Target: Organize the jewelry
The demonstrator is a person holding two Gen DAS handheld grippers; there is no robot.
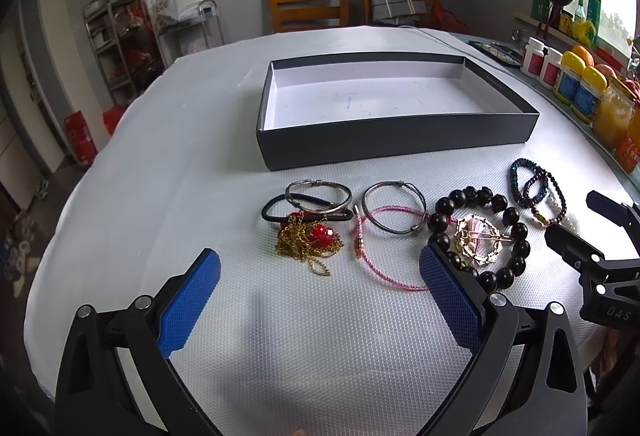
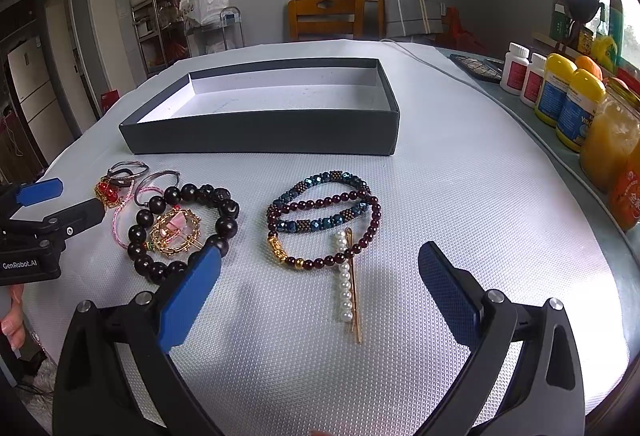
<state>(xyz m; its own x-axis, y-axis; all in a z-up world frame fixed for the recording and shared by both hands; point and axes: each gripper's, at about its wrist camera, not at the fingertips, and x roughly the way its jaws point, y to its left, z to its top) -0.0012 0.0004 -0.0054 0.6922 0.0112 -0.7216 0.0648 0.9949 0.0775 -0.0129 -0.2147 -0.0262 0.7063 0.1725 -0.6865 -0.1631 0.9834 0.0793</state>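
Observation:
An empty dark grey box [image 1: 396, 146] [image 2: 260, 138] stands on the white mat. In front of it lie a gold chain with red beads [image 1: 310, 238], a black hair tie [image 1: 280, 214], two silver bangles [image 1: 394, 206], a pink cord [image 1: 384, 268] and a black bead bracelet [image 1: 480, 232] [image 2: 182, 230] around a gold brooch [image 2: 176, 232]. Further right lie a blue bead bracelet [image 2: 320, 202], a dark red bead bracelet [image 2: 340, 232] and a pearl hairpin [image 2: 346, 278]. My left gripper [image 1: 320, 276] [image 2: 60, 200] is open above the mat, near the chain and cord. My right gripper [image 2: 320, 272] [image 1: 572, 220] is open, near the pearl hairpin.
Bottles and jars [image 2: 568, 104] line the table's right edge, with a dark tray [image 2: 476, 66] behind them. A white cable [image 2: 424, 60] runs past the box. A wooden chair [image 1: 308, 10] and shelves [image 1: 120, 40] stand beyond the table.

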